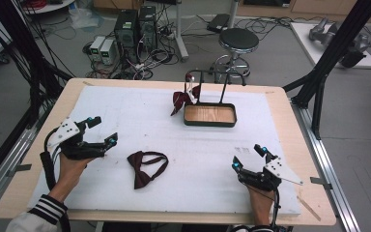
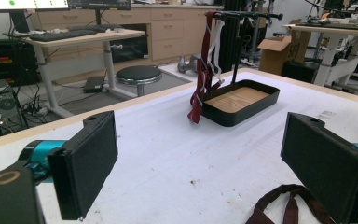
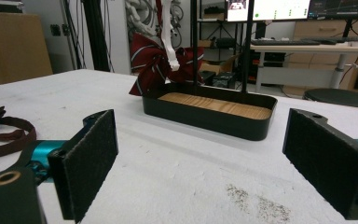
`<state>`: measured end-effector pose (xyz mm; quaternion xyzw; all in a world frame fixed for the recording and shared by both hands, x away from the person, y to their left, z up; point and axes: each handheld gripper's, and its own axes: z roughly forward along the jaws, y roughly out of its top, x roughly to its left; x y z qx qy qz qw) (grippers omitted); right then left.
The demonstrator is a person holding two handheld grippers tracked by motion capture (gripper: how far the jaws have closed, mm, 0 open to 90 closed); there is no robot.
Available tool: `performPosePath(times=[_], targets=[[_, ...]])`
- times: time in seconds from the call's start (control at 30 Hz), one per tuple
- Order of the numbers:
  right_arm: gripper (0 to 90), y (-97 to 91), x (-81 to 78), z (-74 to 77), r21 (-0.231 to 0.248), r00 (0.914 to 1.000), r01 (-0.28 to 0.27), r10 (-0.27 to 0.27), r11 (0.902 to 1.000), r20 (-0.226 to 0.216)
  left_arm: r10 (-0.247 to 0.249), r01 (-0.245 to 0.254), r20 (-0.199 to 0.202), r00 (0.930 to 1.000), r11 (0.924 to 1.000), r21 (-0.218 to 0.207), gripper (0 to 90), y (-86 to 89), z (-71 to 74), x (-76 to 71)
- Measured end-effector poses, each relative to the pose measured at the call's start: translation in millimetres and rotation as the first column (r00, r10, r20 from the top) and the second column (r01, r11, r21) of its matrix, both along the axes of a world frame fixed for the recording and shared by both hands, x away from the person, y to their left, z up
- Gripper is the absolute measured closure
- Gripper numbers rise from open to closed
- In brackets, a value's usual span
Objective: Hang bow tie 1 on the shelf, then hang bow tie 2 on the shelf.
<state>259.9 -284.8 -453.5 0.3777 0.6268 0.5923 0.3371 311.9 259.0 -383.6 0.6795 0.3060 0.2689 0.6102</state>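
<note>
High view: left tool [image 1: 104,131] sits at the near left of the table [image 1: 280,104], held in a hand [image 1: 70,166], jaws spread wide with nothing between them. Right tool [image 1: 249,157] at the near right, also held by a hand [image 1: 260,200], jaws equally wide apart, gripping nothing. Dark red bow tie [image 1: 145,166] lies flat on the white mat [image 1: 125,111], near centre-left, between the two tools and closer to the left one; its strap loops out to the right of the bow. No tool touches it.

Black tray [image 1: 210,115] with a wood-grain floor sits far centre on the mat. Black rack [image 1: 217,77] rises from its far side. A second dark red striped bow tie [image 1: 181,99] hangs from the rack at the tray's far left corner, draping beside the tray wall, with a white strap above it.

Left gripper view: both pads open wide, bare mat between them, strap of the flat bow tie [image 2: 284,207] at the bottom right just beside the right pad; tray [image 2: 240,105] and hanging bow tie [image 2: 200,93] farther off.

Right gripper view: pads wide apart, tray [image 3: 209,114] straight ahead, hanging bow tie [image 3: 154,63] at its left end, flat bow tie [image 3: 4,128] at far left edge. Dark specks on the mat near the right pad.

Beyond the table: stool [image 1: 238,41], computer towers [image 1: 135,26], cables on the floor.
</note>
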Motion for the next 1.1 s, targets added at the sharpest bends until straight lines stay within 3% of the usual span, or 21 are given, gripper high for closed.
performPosePath(times=[0.67, 0.93, 1.1], targets=[[9.4, 0.0, -0.6, -0.1, 0.006, 1.0000, -0.003, 0.003, 1.0000, -0.002, -0.017, 0.017, -0.005, 0.9998, 0.9998, 0.008, 11.1, -6.3, 7.5, 0.2], [9.4, -0.2, -0.6, -0.2, 0.007, 1.0000, 0.000, 0.000, 1.0000, 0.001, -0.024, 0.025, -0.025, 0.9994, 0.9992, 0.032, 11.1, -5.2, 14.8, -2.6], [9.4, -0.1, -0.8, -0.2, 0.009, 1.0000, -0.001, 0.001, 1.0000, 0.000, -0.029, 0.034, -0.057, 0.9980, 0.9959, 0.084, 10.8, -7.9, 20.8, -8.9]])
